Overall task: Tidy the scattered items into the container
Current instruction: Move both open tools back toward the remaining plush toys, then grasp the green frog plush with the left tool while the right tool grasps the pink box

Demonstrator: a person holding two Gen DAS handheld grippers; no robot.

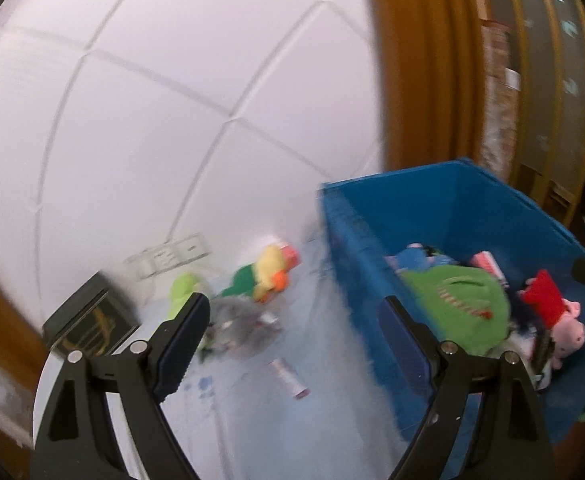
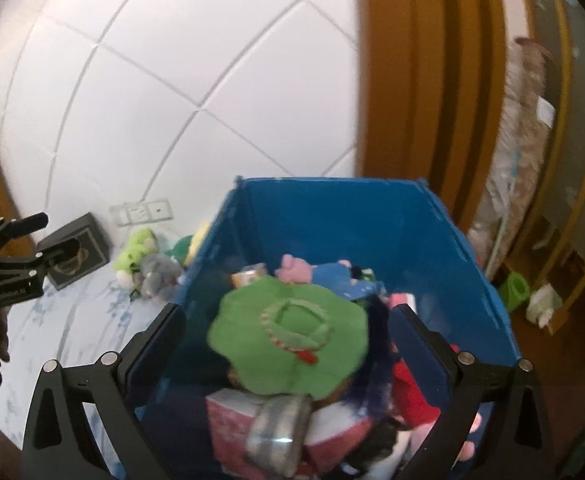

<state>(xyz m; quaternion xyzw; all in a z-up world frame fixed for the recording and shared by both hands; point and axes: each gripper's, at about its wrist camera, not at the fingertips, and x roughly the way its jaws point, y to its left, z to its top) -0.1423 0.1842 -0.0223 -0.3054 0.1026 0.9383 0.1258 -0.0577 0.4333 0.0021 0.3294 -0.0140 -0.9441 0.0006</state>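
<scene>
Bright even light, heavy motion blur, fisheye bending with dark corners

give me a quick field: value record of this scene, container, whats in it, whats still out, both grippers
container: blue bin, standing on a pale sheet beside a white padded headboard
in bin: green round plush, pink pig toy, metal tin, other items heaped under them
still out: green frog plush, grey plush, yellow and green duck plush, small tube, dark box
left gripper: open, nothing between the fingers, over the sheet by the bin's left wall
right gripper: open, over the bin, holding nothing
</scene>
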